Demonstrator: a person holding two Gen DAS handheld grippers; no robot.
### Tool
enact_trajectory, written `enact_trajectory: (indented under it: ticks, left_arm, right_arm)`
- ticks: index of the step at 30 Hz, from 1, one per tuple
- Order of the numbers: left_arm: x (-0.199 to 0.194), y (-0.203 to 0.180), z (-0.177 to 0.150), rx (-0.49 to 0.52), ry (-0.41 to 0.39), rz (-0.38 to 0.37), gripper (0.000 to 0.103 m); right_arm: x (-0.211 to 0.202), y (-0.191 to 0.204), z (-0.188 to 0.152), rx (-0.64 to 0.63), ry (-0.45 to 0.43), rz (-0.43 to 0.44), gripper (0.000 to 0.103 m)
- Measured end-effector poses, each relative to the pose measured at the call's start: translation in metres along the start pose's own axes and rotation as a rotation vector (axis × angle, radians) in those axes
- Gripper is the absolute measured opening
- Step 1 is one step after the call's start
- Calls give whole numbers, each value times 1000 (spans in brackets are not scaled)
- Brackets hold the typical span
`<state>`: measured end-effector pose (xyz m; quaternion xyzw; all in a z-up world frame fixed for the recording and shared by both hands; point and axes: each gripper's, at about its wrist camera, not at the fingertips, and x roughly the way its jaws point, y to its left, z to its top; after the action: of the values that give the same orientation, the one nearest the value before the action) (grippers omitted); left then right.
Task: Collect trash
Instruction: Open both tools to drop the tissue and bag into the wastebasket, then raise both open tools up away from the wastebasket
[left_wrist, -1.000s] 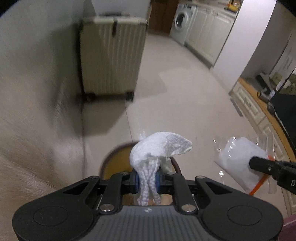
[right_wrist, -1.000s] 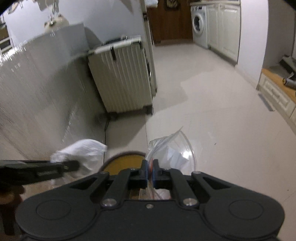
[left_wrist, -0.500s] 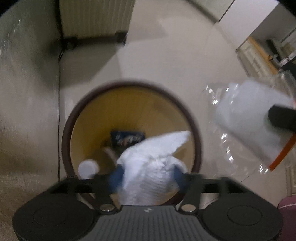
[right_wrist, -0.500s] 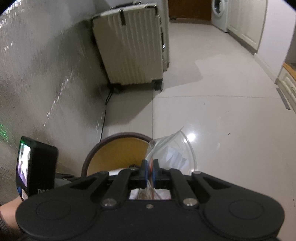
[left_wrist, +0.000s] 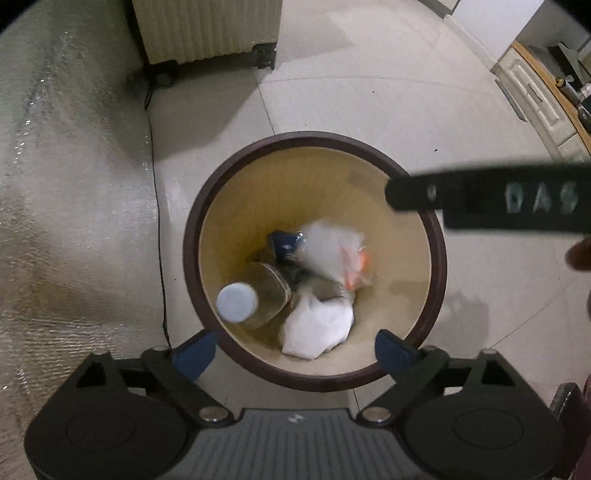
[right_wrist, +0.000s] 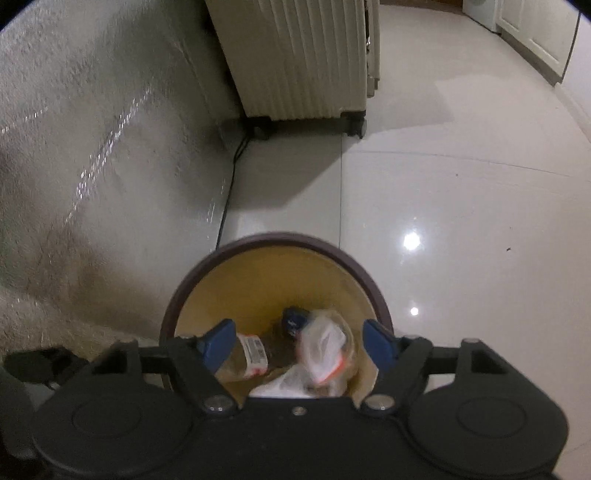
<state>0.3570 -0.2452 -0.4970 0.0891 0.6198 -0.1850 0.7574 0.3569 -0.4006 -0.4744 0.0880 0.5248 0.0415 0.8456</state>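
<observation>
Left claw (left_wrist: 291, 350): spread wide, 2 blue-padded fingers empty, poised directly above the near rim of the round dark-rimmed tan waste bin (left_wrist: 314, 140).
Right claw (right_wrist: 295, 341): also spread and empty, over the same bin; in the left view it reaches across the bin's right rim.
White crumpled tissue (left_wrist: 317, 326): 1, lying inside the bin against its near wall.
Clear plastic bag with orange strip (left_wrist: 334, 249): 1, blurred, inside the bin near its centre; whether it has settled I cannot tell.
Clear bottle with pale cap (left_wrist: 255, 295): 1, inside the bin, left of the tissue.
Dark blue wrapper (left_wrist: 282, 240): 1, at the bin's bottom.
Cream ribbed suitcase (left_wrist: 207, 29): 1, beyond the bin on the floor.
Risk: the 2 claws hang close over 1 opening; pulling away carelessly could knock them together or tip the bin.
</observation>
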Motion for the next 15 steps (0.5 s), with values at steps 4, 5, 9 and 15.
enact_trajectory:
  ticks: [4,5,9,15]
  left_arm:
    - [-7,8,-3,-39,-11,3,100]
    - [-9,9,-4,-45,-13,3,101]
    - [-19,13,-6,-60,-24,2,103]
    - [-44,11,-12,-55,-48,-7,103]
  right_arm:
    - [-7,-4,-10,5,17,14,76]
    - [-10,-5,-12,5,17,10,76]
    - [-26,-8,-16,14,8,17,76]
    - [-59,-10,-18,39,-37,30,76]
